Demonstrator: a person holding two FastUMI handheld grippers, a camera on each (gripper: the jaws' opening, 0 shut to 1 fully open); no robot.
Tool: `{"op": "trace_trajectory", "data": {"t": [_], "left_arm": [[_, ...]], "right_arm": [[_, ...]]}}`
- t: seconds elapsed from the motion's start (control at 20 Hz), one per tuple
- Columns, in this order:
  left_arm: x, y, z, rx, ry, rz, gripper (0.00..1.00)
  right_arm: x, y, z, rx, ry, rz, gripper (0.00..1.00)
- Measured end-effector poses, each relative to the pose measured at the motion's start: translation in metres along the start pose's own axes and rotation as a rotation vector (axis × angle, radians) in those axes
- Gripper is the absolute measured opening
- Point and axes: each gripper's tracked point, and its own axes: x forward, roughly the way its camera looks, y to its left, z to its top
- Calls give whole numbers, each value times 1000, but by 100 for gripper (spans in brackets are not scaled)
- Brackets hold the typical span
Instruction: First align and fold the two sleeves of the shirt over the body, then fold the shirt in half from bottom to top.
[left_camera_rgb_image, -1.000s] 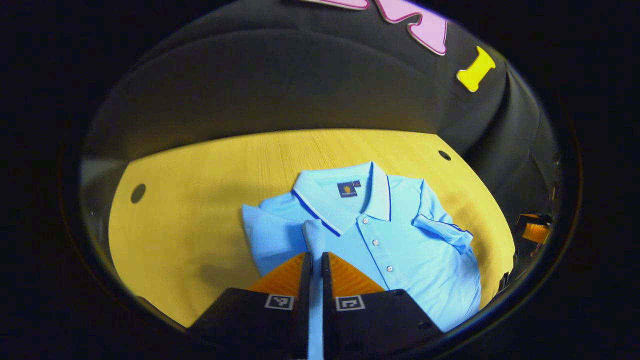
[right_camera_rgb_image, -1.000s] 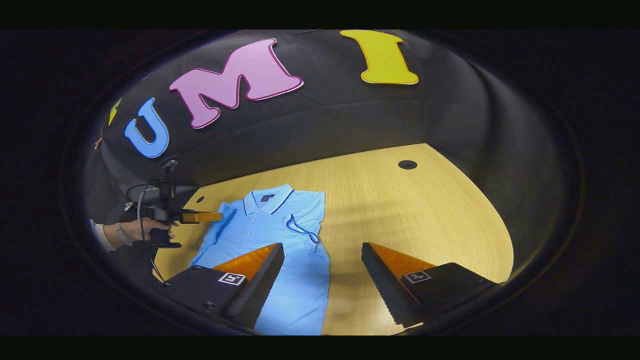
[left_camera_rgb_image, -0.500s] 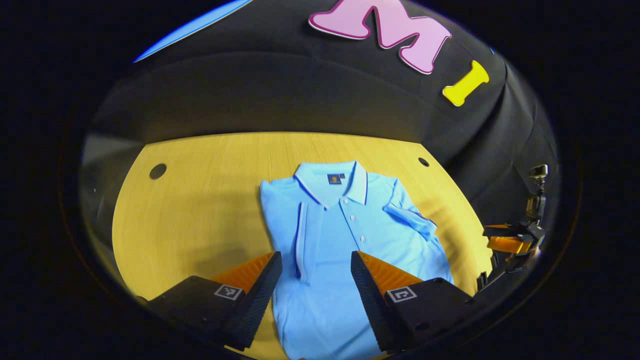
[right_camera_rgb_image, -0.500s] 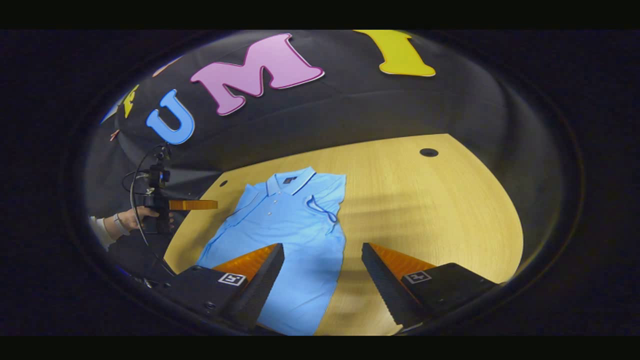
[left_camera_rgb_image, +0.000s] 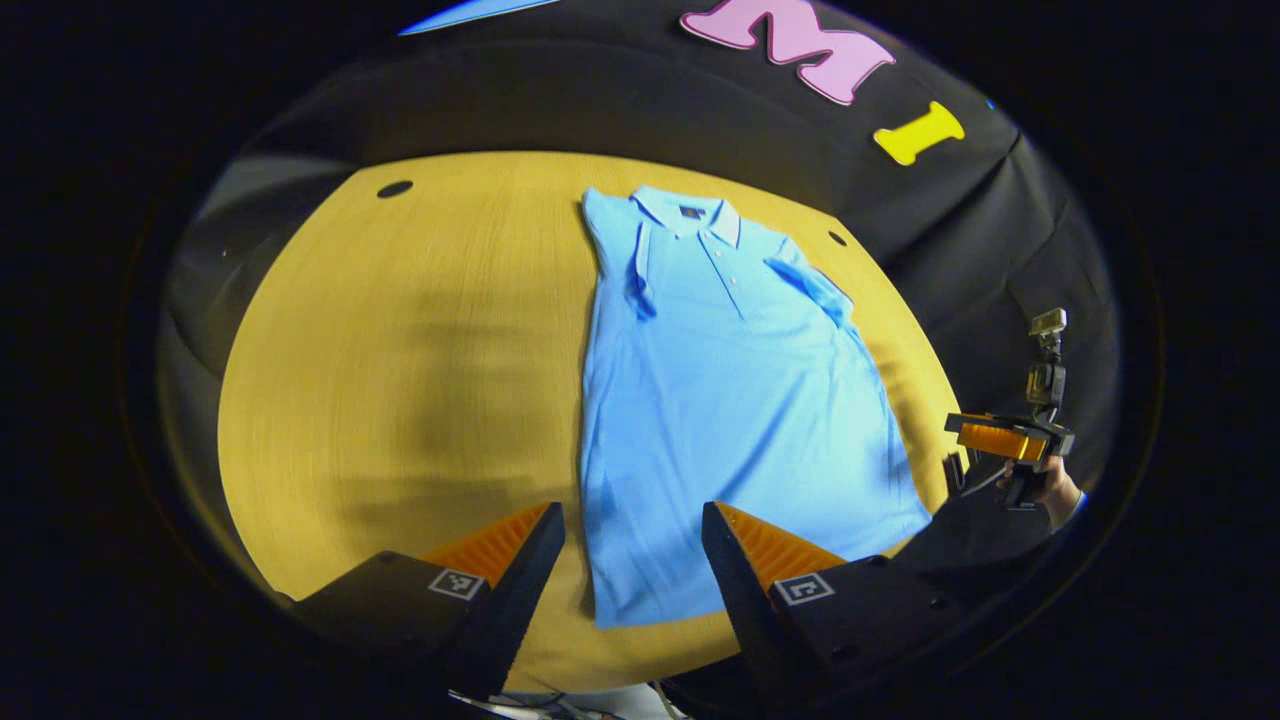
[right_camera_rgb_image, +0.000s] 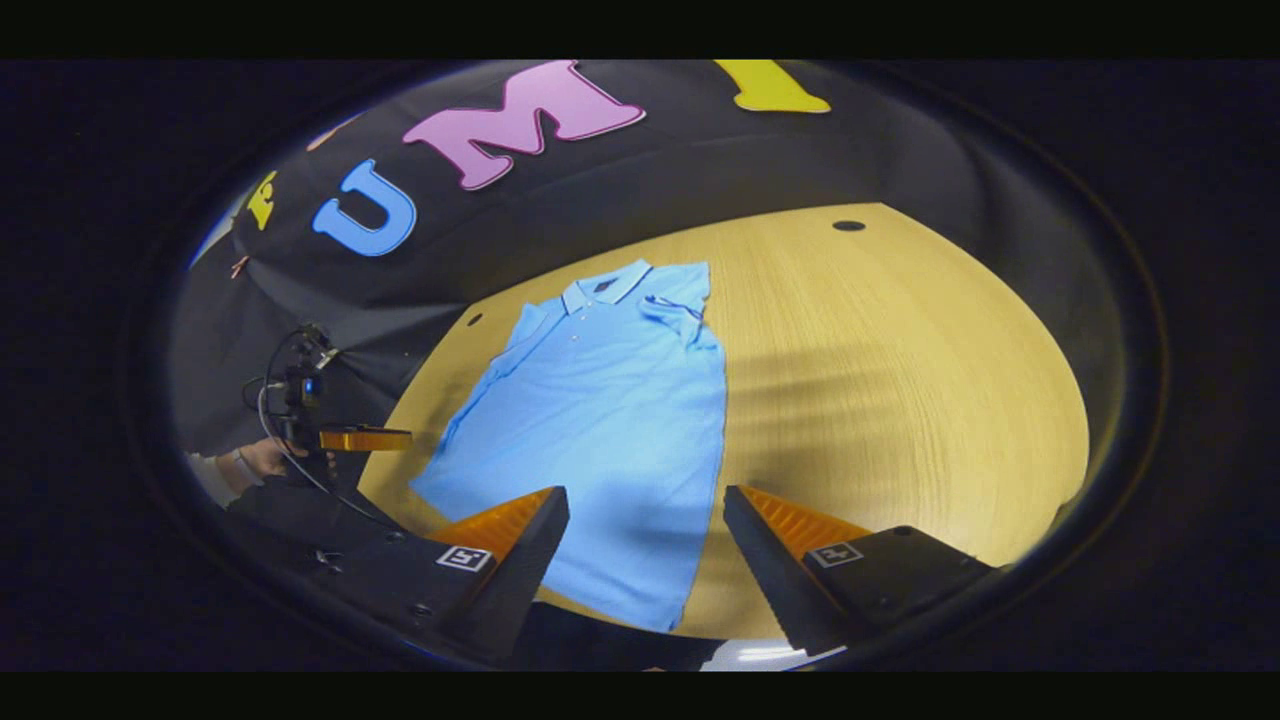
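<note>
A light blue polo shirt (left_camera_rgb_image: 720, 380) lies flat on the wooden table (left_camera_rgb_image: 400, 350), collar far, hem near. Its two short sleeves are folded inward over the body; the left sleeve (left_camera_rgb_image: 640, 270) and the right sleeve (left_camera_rgb_image: 815, 285) lie beside the button placket. My left gripper (left_camera_rgb_image: 633, 545) hangs open over the hem's left part, holding nothing. The right gripper (left_camera_rgb_image: 1005, 440) shows off the shirt's right edge, held by a hand. In the right gripper view the shirt (right_camera_rgb_image: 610, 420) stretches away from my open right gripper (right_camera_rgb_image: 645, 540), which hovers over the hem's right corner. The left gripper (right_camera_rgb_image: 365, 438) hangs beyond the shirt's left edge.
Round cable holes sit in the tabletop at the far left (left_camera_rgb_image: 394, 188) and far right (left_camera_rgb_image: 837, 238). Bare wood (right_camera_rgb_image: 900, 350) spreads to the right of the shirt. The near table edge runs just under both grippers. Black cloth walls the booth behind the table.
My left gripper let go of the left sleeve, which now lies folded on the body, and opened. Both grippers drew back from the collar end to the hem end.
</note>
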Motion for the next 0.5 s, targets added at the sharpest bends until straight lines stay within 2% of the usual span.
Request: {"op": "trace_trajectory", "data": {"t": [0.2, 0.4, 0.45, 0.5], "left_arm": [[3, 3, -43, -36, 61, -44, 89], [5, 9, -72, -36, 133, -64, 89], [5, 9, -72, -27, 136, -66, 89], [6, 7, -71, -24, 135, -77, 89]], "right_arm": [[-10, -8, -60, 62, 91, -20, 98], [-8, -8, -99, 99, 179, -20, 98], [-6, -3, -105, 119, 196, -3, 92], [-6, 5, -108, 145, 217, 28, 98]]}}
